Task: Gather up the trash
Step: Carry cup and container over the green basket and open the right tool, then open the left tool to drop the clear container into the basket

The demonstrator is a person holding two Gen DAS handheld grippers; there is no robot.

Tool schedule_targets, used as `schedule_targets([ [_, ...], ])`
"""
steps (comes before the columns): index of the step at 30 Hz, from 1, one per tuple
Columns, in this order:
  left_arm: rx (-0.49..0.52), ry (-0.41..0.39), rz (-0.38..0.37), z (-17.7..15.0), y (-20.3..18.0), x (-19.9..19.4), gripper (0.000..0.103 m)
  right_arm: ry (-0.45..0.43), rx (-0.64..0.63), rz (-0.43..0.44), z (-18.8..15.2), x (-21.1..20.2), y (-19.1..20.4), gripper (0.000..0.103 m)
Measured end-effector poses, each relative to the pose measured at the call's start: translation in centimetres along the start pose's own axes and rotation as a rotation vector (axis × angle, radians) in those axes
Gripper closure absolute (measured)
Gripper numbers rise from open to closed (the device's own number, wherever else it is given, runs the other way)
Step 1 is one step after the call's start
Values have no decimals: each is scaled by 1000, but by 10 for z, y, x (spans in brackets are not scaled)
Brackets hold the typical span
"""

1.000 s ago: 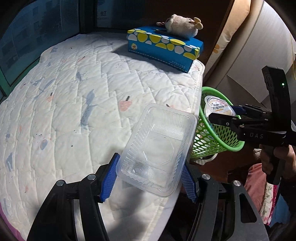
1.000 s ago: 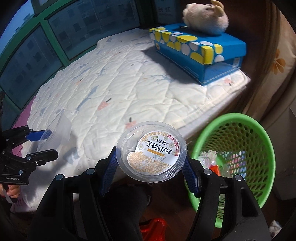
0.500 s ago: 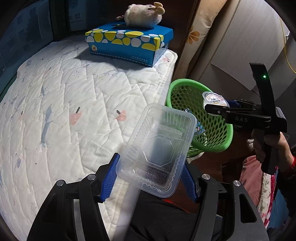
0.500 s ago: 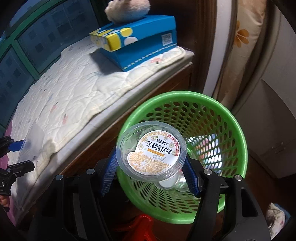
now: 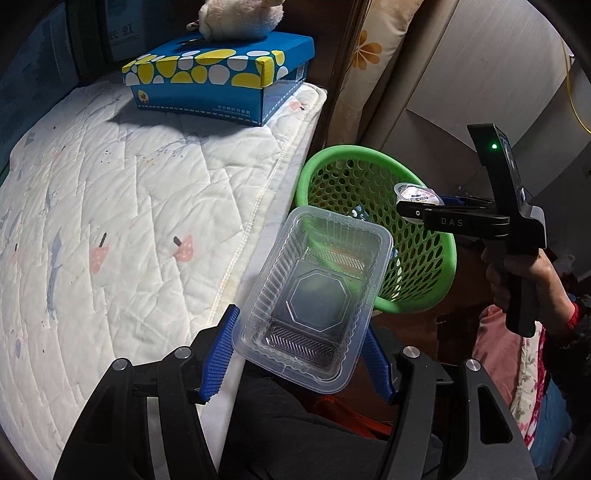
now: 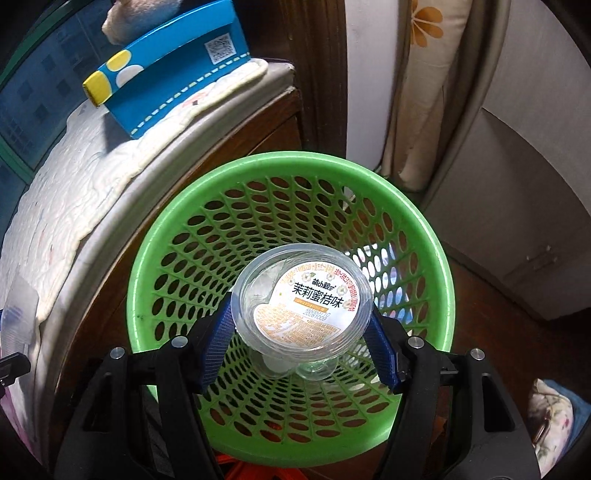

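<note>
My left gripper (image 5: pixel 299 354) is shut on a clear rectangular plastic tray (image 5: pixel 314 314), held just off the bed's right edge, short of the green mesh basket (image 5: pixel 436 266). My right gripper (image 6: pixel 303 325) is shut on a clear jelly cup (image 6: pixel 304 301) with a white and orange label, held directly over the basket's opening (image 6: pixel 288 177). The right gripper with the cup (image 5: pixel 417 195) also shows in the left wrist view above the basket's far rim. Some clear trash lies at the basket's bottom.
A white quilted mattress (image 5: pixel 110 221) fills the left. A blue and yellow box (image 5: pixel 221 81) with a plush toy (image 5: pixel 236 18) on it stands at its far corner. A wooden bed frame (image 6: pixel 236 147), a curtain (image 6: pixel 436 74) and a wall surround the basket.
Both grippers moved right, off the mattress toward the basket. The right gripper now holds the cup over the basket's middle; the left gripper brought the tray nearer its rim.
</note>
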State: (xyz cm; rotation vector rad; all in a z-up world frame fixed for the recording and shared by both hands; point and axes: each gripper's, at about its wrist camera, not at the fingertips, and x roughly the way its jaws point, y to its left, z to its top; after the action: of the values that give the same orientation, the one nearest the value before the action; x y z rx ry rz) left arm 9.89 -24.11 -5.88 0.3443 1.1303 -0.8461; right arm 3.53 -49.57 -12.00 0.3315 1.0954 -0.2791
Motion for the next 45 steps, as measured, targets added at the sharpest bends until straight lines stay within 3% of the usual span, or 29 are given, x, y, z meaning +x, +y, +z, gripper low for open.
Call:
schedule_targets([
  [4,17,12,-6,9,-10,9,43,-8,8,-2,0,0,-7,27],
  [20,95,93,-10,52,-54,61,42,-104,37,24,-14,-52,-26,26],
  [31,76,143,-22,65,-67,91,41,-131,90,48,-28,-66,-37,22],
  [35,57,135,-34,64,-67,92,34,-126,100,53,-31,-67,-38,22],
  [45,-7,65,-5,51,-47,59,27,-125,70,74,-36,-69,-20,22],
])
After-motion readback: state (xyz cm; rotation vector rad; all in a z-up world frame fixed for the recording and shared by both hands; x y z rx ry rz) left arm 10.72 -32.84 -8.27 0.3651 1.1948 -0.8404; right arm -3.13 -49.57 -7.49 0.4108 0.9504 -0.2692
